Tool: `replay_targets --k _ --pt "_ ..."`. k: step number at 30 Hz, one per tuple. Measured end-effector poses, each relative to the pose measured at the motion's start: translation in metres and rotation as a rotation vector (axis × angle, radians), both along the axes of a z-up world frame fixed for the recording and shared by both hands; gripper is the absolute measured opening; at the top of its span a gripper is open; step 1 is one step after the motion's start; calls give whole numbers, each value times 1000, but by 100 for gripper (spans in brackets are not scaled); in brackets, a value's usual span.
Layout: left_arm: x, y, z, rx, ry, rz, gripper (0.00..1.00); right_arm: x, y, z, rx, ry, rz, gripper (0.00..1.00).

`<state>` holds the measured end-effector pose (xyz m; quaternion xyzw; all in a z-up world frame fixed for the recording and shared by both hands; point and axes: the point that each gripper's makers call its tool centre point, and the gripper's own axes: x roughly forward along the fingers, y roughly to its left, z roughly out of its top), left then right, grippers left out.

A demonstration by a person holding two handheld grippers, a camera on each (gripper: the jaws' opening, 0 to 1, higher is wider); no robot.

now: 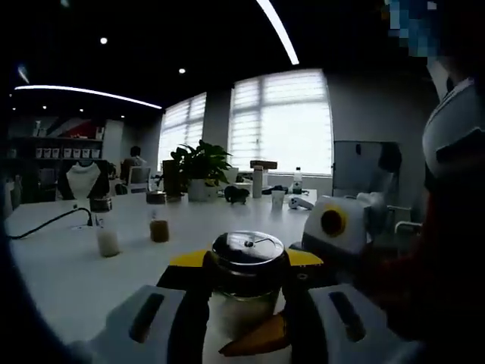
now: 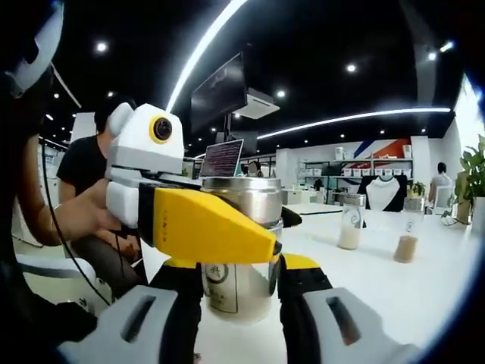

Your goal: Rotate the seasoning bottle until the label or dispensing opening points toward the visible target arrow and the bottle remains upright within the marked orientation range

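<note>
The seasoning bottle point(image 1: 246, 277) stands upright on the white bench point(image 1: 68, 265), a glass jar with a shiny metal cap. In the left gripper view the left hand-held gripper point(image 1: 246, 322) has its jaws to either side of the bottle's body, pressed against the glass and clamped on it, with a yellow jaw tip point(image 1: 258, 340) crossing low in front. In the right gripper view the right hand-held gripper point(image 2: 241, 299) likewise grips the seasoning bottle point(image 2: 239, 250) between its black jaws, while the left hand-held gripper point(image 2: 189, 208) reaches in from the left, its yellow jaw lying across the bottle just below the cap. Two smaller bottles point(image 2: 350, 222) point(image 2: 408, 230) stand well apart from it, farther along the bench. A potted plant point(image 1: 201, 171) sits near the windows.
</note>
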<state>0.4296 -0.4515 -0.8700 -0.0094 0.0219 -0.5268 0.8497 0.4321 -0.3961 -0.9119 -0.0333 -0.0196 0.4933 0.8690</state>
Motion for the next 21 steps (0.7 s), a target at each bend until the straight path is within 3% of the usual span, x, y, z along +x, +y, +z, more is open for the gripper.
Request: replay_targets --k 10,21 --pt "-10 -2 2 11 -4 -95 38 -8 6 3 4 -4 45 37" --pt "-14 -5 0 21 -24 -110 38 -8 5 2 6 -18 34 36"
